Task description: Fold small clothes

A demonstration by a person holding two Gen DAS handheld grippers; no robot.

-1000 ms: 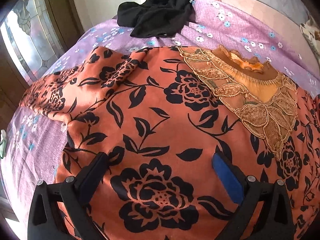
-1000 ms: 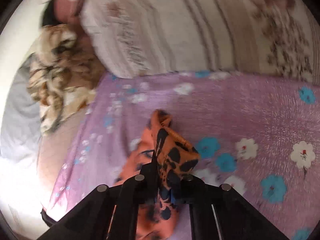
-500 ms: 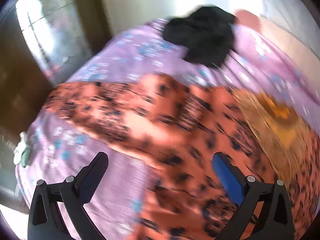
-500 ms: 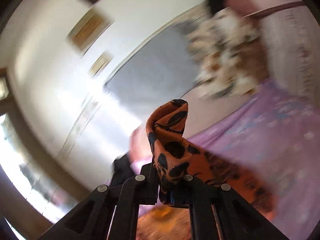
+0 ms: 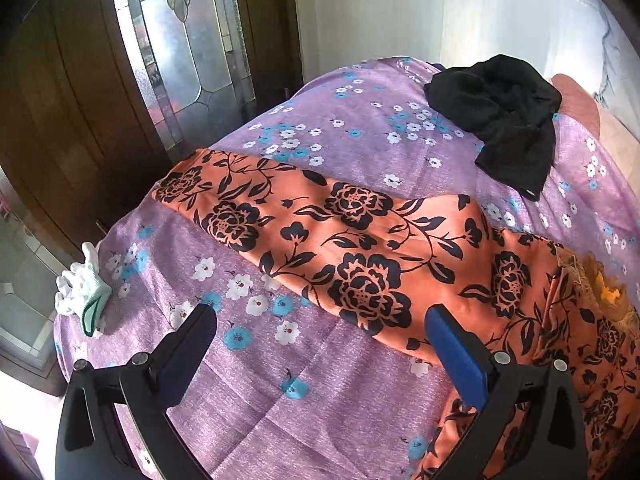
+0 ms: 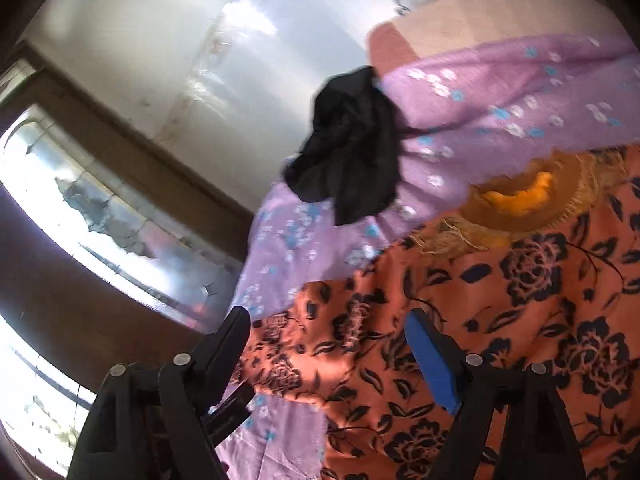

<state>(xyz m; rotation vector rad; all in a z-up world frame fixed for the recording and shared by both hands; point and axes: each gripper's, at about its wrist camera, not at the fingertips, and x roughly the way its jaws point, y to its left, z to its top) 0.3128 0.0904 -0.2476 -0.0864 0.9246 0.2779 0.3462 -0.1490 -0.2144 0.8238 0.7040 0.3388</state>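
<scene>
An orange garment with black flowers lies spread on the purple flowered bedsheet, one sleeve stretched toward the left. Its gold embroidered neckline shows in the right wrist view, and the orange garment fills that view's lower right. My left gripper hovers open above the sheet and the sleeve's lower edge, holding nothing. The jaws of my right gripper are opening above a bunched fold of the cloth; the pads stand apart from it.
A crumpled black garment lies at the bed's far end; the black garment also shows in the right wrist view. White gloves rest at the bed's left edge. A wooden door with leaded glass stands beyond.
My right gripper carried a pinched piece of the orange cloth across over the garment, rolled, and let it go; its jaws now stand apart. My left gripper moved left toward the sleeve, staying open.
</scene>
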